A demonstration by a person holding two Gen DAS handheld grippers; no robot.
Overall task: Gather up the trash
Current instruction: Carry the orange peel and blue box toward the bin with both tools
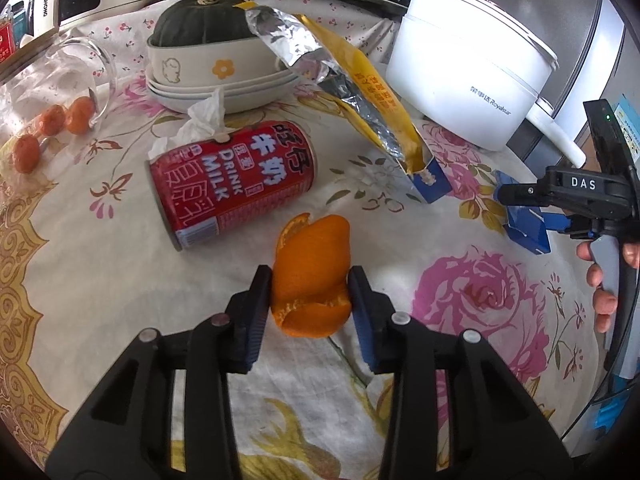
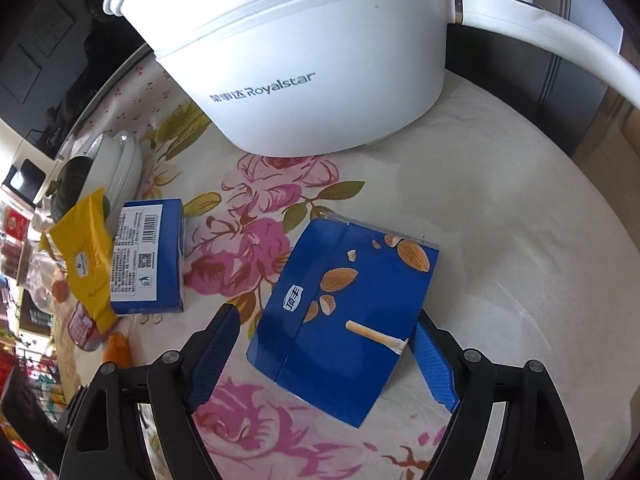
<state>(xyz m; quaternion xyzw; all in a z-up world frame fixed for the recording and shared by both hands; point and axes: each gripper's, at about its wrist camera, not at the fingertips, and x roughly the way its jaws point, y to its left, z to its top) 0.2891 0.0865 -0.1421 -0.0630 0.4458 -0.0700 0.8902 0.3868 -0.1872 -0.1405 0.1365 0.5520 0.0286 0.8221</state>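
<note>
An orange peel [image 1: 310, 264] lies on the flowered tablecloth [image 1: 120, 300], and my left gripper [image 1: 310, 276] is shut on it, a pad pressed against each side. A red milk can [image 1: 232, 184] lies on its side just beyond, with a crumpled tissue [image 1: 200, 120] behind it. A torn yellow foil wrapper [image 1: 352, 92] leans on a small blue carton [image 1: 430, 184]. My right gripper [image 2: 326, 316] stands open astride a flattened blue almond-snack box [image 2: 340, 312], with its pads clear of the box edges. The small blue carton [image 2: 148, 256] and yellow wrapper [image 2: 88, 256] lie to its left.
A white Royalstar pot [image 2: 304, 60] with a long handle stands close behind the blue box. Stacked bowls [image 1: 208, 76] hold a dark green squash [image 1: 200, 20]. A glass jug [image 1: 80, 72] lies tipped at the left beside small oranges [image 1: 52, 120]. Appliances line the back edge.
</note>
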